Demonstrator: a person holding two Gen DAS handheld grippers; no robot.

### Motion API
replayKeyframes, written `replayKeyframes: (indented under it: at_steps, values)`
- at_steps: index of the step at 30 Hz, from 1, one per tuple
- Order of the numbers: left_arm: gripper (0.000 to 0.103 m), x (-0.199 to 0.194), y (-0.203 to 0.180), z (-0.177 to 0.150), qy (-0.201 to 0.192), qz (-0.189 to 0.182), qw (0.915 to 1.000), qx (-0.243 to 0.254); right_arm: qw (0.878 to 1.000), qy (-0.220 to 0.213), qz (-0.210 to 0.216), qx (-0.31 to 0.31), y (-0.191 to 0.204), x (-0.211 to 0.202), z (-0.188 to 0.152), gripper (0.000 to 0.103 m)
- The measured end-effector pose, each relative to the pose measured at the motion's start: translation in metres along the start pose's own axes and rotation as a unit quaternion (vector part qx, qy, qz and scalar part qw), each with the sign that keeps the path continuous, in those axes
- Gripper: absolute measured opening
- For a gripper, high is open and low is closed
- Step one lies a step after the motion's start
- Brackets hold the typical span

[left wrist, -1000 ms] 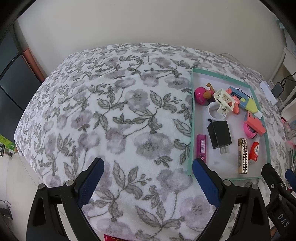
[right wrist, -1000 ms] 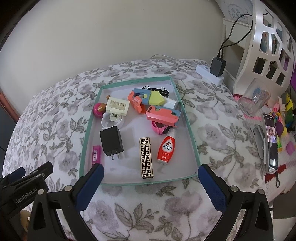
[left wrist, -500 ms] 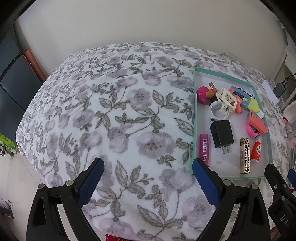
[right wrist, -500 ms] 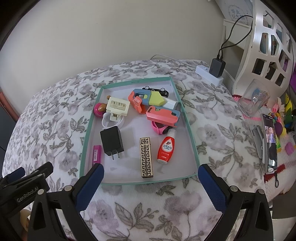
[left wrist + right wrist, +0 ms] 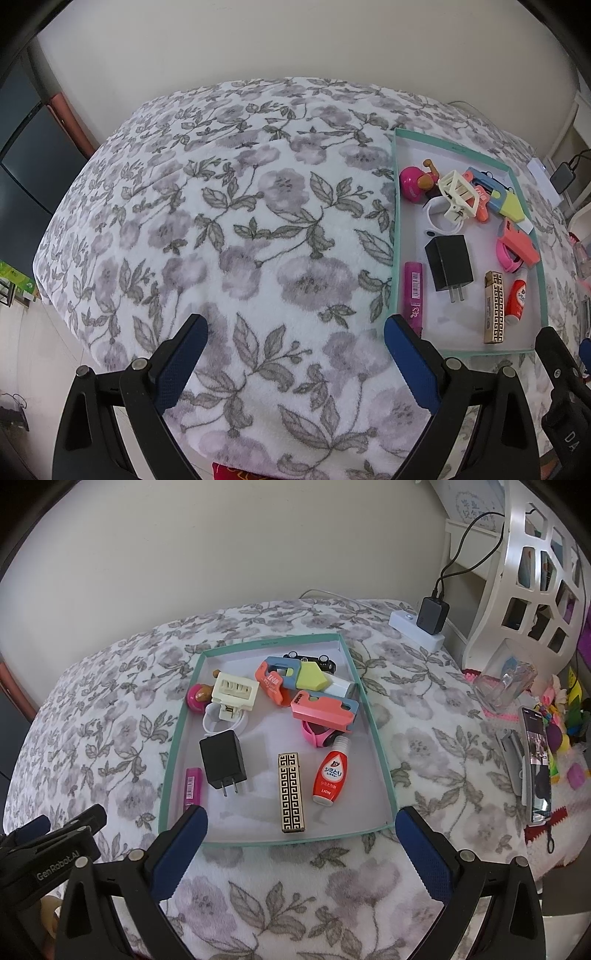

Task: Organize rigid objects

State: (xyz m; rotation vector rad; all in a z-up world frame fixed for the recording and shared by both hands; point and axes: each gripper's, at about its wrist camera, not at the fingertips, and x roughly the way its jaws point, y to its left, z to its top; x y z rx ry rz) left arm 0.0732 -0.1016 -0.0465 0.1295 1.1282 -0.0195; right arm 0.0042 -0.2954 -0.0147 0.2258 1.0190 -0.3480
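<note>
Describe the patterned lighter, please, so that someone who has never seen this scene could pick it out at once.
On the floral blanket lies a shallow teal-rimmed tray of small items. Near its front edge, between the black plug adapter and the red bottle, lies the patterned lighter: the only slim gold bar with a black key pattern.

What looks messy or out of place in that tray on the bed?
The far end of the tray is a jumble: the cream plug adapter lies on a white ring, and the orange and blue clips overlap a pink band. Nothing looks spilled or broken.
</note>
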Motion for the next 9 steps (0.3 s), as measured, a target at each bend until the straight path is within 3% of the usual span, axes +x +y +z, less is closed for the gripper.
replayKeyframes:
  at_steps: [9]
  values:
    - [0.096,-0.0003,-0.0034,-0.0001,-0.002,0.0,1.0,0.0,1.0,0.001,0.0,0.0,0.0002,0.0001,-0.0003,0.103]
